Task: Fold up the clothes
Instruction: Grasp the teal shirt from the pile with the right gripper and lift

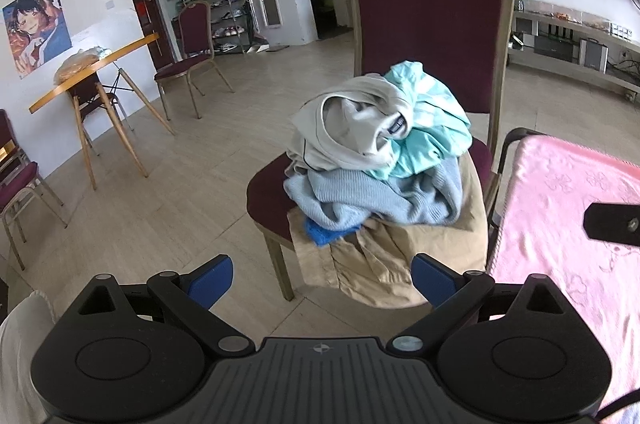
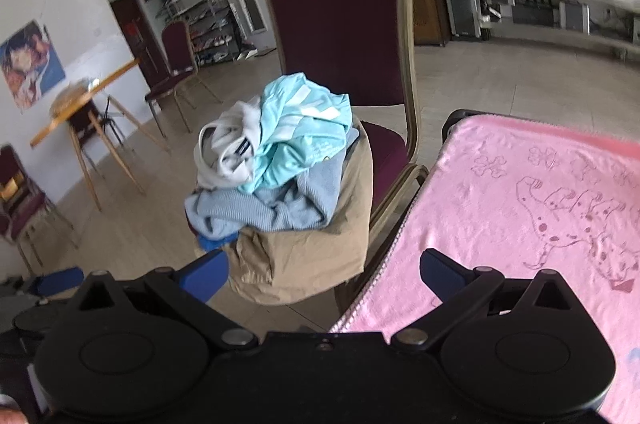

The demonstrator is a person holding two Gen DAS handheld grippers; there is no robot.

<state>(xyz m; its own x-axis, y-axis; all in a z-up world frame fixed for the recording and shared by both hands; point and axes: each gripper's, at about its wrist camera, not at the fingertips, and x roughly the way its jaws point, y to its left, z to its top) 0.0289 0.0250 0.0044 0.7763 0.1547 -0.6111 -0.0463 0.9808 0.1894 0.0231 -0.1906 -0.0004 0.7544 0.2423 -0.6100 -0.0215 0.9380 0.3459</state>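
1. A tiled room held a maroon padded chair with a gilt metal frame (image 1: 432,4) at frame centre and a pink patterned towel-covered surface (image 1: 568,208) at lower right.
2. A heap of crumpled garments (image 1: 384,160) sat on the chair seat: grey hooded top (image 1: 344,132) uppermost, turquoise shirt (image 1: 436,128) beside it, tan trousers (image 1: 372,256) beneath.
3. The left gripper (image 1: 322,278) and right gripper (image 2: 324,272) stood clear of the heap, jaws spread wide, empty.
4. Fabric judged soft and light; grasp the grey top's raised edge.
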